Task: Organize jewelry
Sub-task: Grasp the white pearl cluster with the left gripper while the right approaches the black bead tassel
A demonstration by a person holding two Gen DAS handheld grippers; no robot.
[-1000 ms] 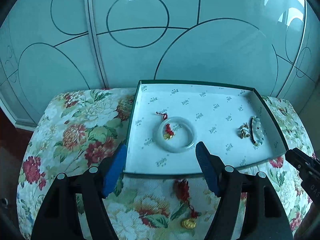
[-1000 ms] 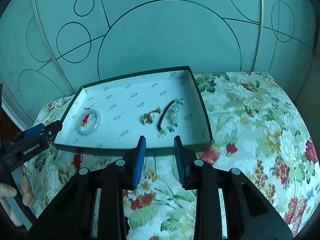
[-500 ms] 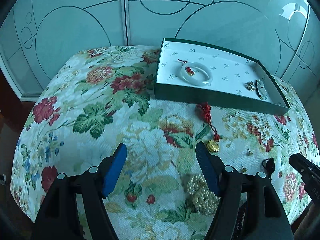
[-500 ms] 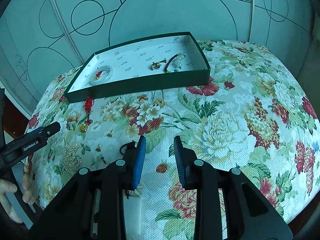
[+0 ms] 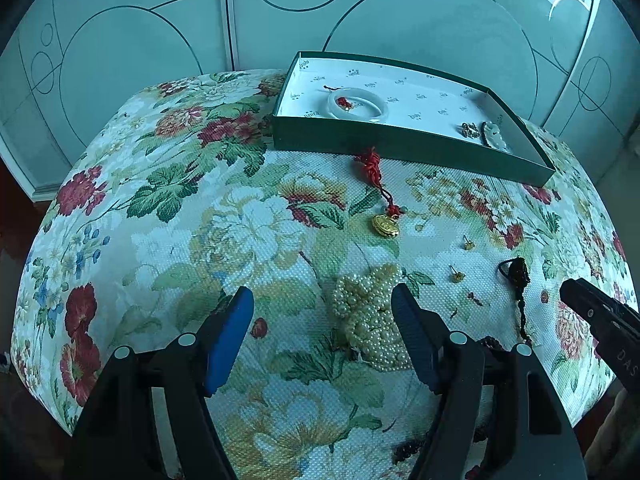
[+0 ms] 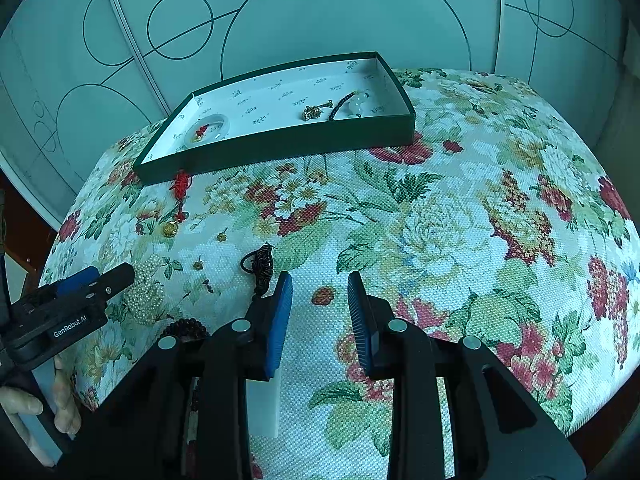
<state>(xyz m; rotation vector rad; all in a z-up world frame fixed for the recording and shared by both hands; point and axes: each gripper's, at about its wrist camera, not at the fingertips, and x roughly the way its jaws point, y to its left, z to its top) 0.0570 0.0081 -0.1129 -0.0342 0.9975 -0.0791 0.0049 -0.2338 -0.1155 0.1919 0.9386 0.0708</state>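
A green box (image 5: 404, 142) with a white lining stands at the far side of the flowered cloth. It holds a pale jade bangle (image 5: 358, 105), a small gold piece (image 5: 468, 129) and a beaded bracelet (image 5: 495, 136). Loose on the cloth lie a red knotted cord with a gold pendant (image 5: 385, 224), a heap of pearls (image 5: 370, 320), two ear studs (image 5: 468, 243) and a black cord (image 5: 516, 276). My left gripper (image 5: 321, 294) hangs open just left of the pearls. My right gripper (image 6: 320, 280) is open a narrow gap over bare cloth, right of the black cord (image 6: 262, 266).
Dark beads (image 6: 186, 326) lie near the cloth's front edge, by a white block (image 6: 264, 404) under my right gripper. A hand (image 6: 60, 404) holds the left gripper (image 6: 80, 292) at the left. Patterned glass panels rise behind the table.
Both grippers have drawn back from the box toward the near edge and sunk a little. The loose jewelry on the cloth has come into view. Neither opening has changed.
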